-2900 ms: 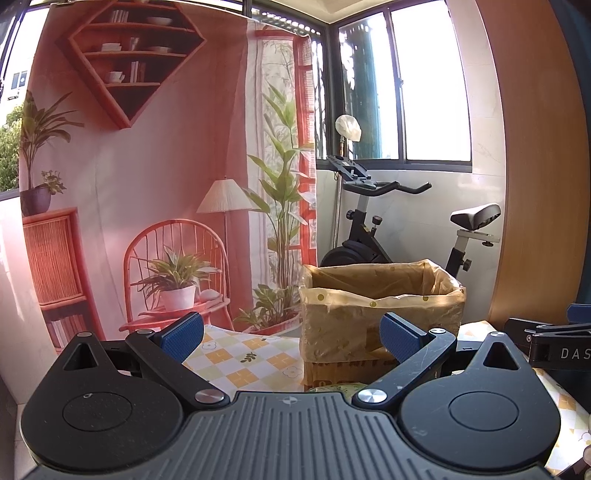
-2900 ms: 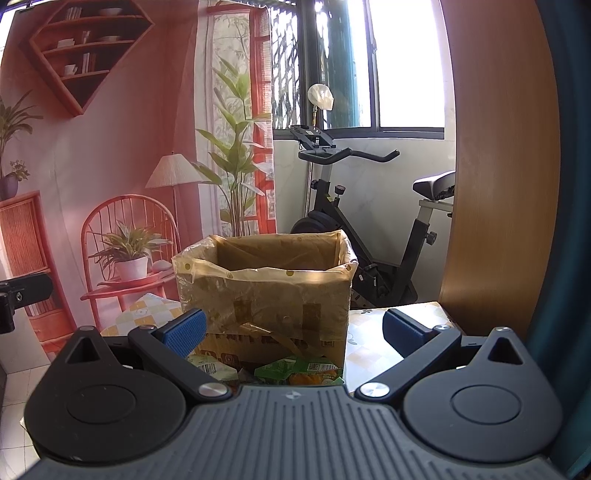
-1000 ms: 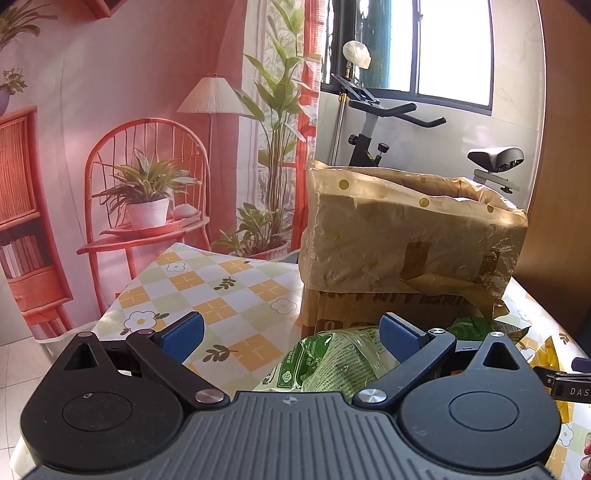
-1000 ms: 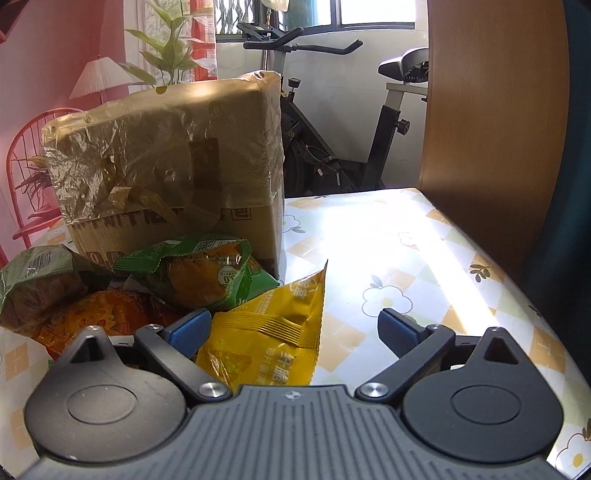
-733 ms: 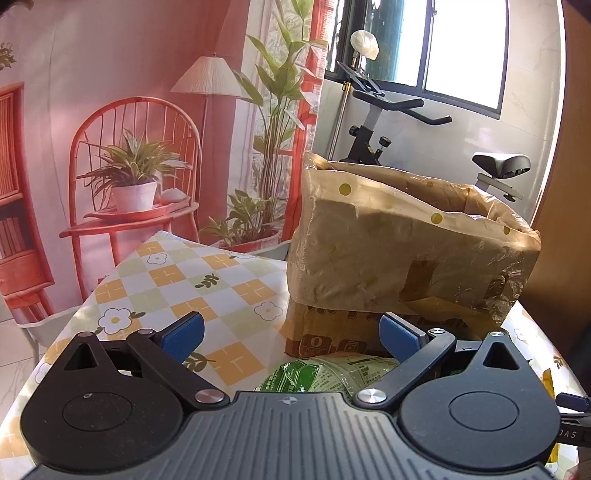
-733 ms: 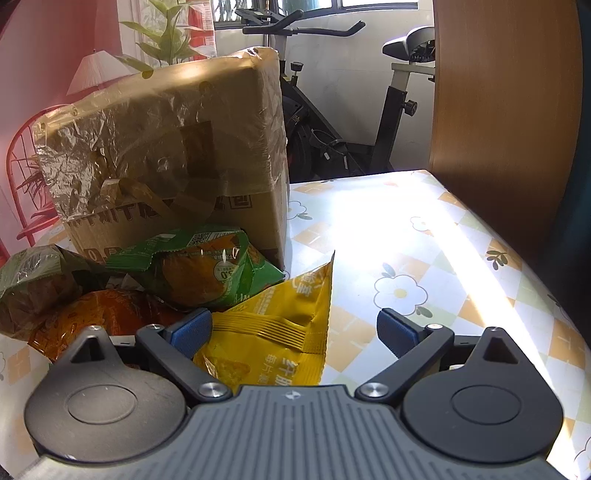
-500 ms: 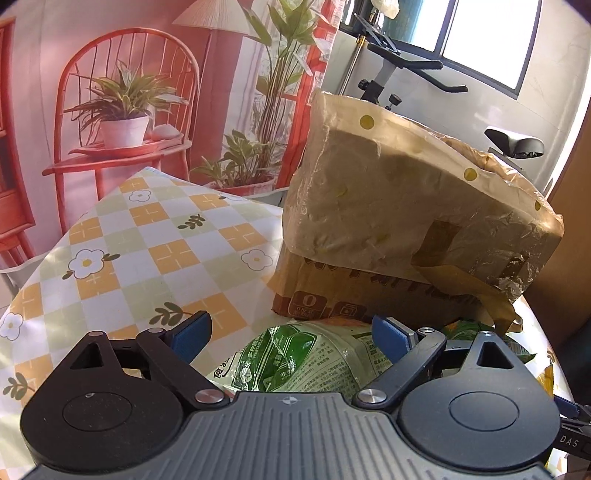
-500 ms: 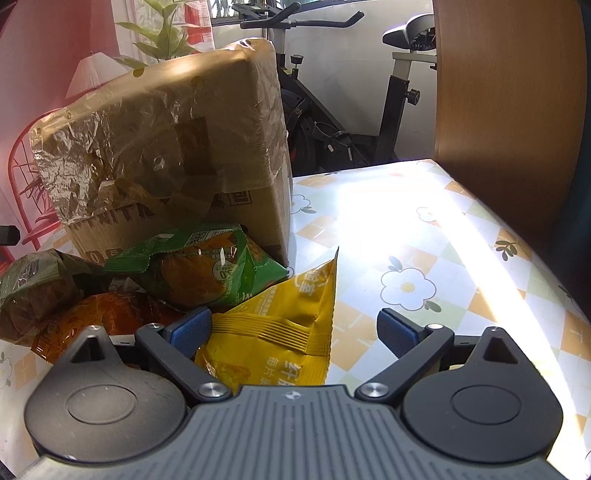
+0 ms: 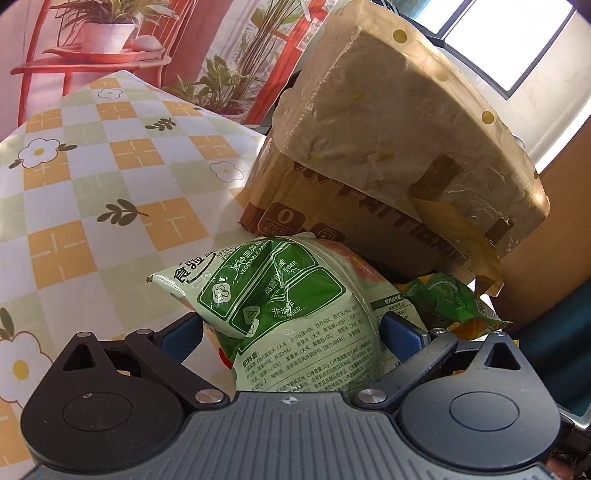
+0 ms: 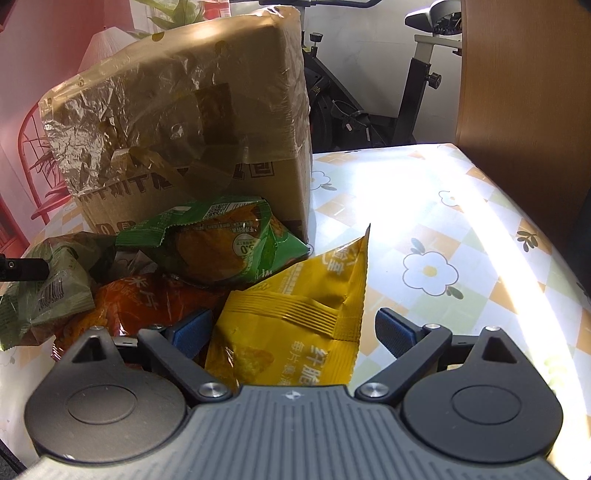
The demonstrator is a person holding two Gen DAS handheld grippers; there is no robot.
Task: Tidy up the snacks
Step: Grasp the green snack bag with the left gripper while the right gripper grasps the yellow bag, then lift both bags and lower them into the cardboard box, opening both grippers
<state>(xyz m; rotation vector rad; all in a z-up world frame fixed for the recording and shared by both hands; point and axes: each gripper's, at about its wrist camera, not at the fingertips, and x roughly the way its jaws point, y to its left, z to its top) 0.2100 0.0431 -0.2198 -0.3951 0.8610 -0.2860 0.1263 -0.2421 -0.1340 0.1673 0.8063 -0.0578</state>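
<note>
Left wrist view: left tool (image 9: 291,332) spread wide w/ pale green snack bag (image 9: 288,314) between its blue pads, pads alongside the bag's flanks but not squeezing — looks like a pre-grasp straddle, so closing would pinch the puffy middle. Bag lies on the table (image 9: 92,192), just in front of the cardboard box (image 9: 388,155), which is lined w/ a crinkly plastic liner folded over its rim; prob the drop-off spot, hence snacks heaped at its foot.

Right wrist view: right tool (image 10: 291,330) also released, straddling the yellow snack bag (image 10: 295,317), whose crimped corner sticks up. Green-orange bag (image 10: 221,243) leans on the box; orange bag (image 10: 147,299) partly under the others.

Table cloth is glossy, checked orange/green w/ flowers, strong sun glare on the right. Room: exercise bike (image 10: 369,92), wooden panel (image 10: 524,85), pink printed backdrop w/ red chair and plants (image 9: 110,33).
</note>
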